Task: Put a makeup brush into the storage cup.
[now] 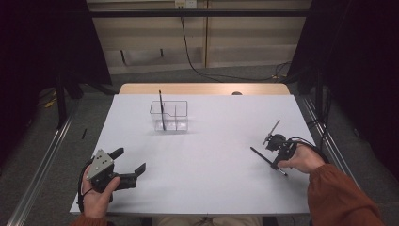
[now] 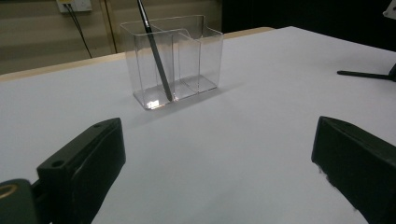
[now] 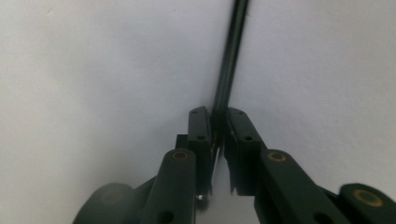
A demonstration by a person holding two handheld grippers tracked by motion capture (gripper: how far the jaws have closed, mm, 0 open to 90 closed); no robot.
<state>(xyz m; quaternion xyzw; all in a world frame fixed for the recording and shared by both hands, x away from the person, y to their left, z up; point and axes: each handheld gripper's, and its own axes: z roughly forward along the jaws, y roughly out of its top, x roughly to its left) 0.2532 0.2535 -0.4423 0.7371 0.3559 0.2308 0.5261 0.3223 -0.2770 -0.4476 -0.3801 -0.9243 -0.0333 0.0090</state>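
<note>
From the high view, a clear plastic two-compartment holder (image 1: 169,116) stands on the white table (image 1: 202,179), toward its far side and left of centre. One thin black pen (image 1: 161,109) leans inside the holder's left compartment, its top rising above the rim. Well to the right of the holder and nearer the person, the right gripper (image 1: 275,155) points down at the tabletop over a second black pen (image 1: 268,161), which lies flat and slants from upper left to lower right. The right hand (image 1: 301,160), in a rust-coloured sleeve (image 1: 343,197), wraps the gripper's body. Well in front of the holder and to its left, the left hand (image 1: 96,193) keeps the left gripper (image 1: 129,161) low over the table, its two black jaws spread wide with nothing between them.

In the left gripper view, the holder (image 2: 175,60) stands ahead between the wide-apart jaws, the leaning pen (image 2: 156,56) reaching down to the floor of its left compartment. Far right of the holder, the end of the lying pen (image 2: 362,74) rests on the table.

In the right gripper view, the jaws of the right gripper (image 3: 217,122) have closed narrowly on the lying pen (image 3: 231,60), which runs away from the pinched tips across the white surface.
</note>
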